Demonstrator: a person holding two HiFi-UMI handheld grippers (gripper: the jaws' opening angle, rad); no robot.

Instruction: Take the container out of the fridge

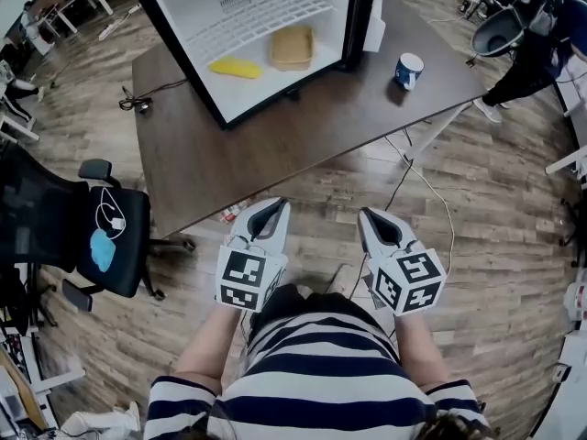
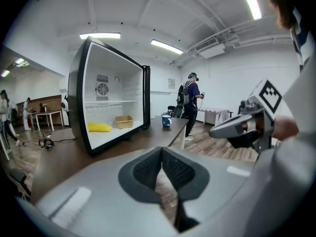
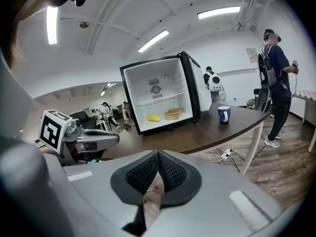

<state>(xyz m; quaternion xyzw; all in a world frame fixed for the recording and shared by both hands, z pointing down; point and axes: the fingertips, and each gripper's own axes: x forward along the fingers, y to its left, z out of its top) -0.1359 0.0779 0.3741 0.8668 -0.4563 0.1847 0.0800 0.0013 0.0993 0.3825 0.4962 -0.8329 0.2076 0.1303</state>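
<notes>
Both my left tool (image 1: 271, 207) and right tool (image 1: 371, 214) are pinched together, empty; the tan rectangular plastic container (image 1: 292, 47) lies at twelve o'clock, nearer the left.

Tan container (image 1: 292, 47), yellow packet (image 1: 234, 67), blue mug (image 1: 409, 70), striped shirt (image 1: 321, 374).

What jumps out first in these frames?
The open fridge on the dark table, with a tan container and a yellow item on its floor. A blue mug stands beside it. The left tool and right tool hang shut and empty, short of the table.
</notes>
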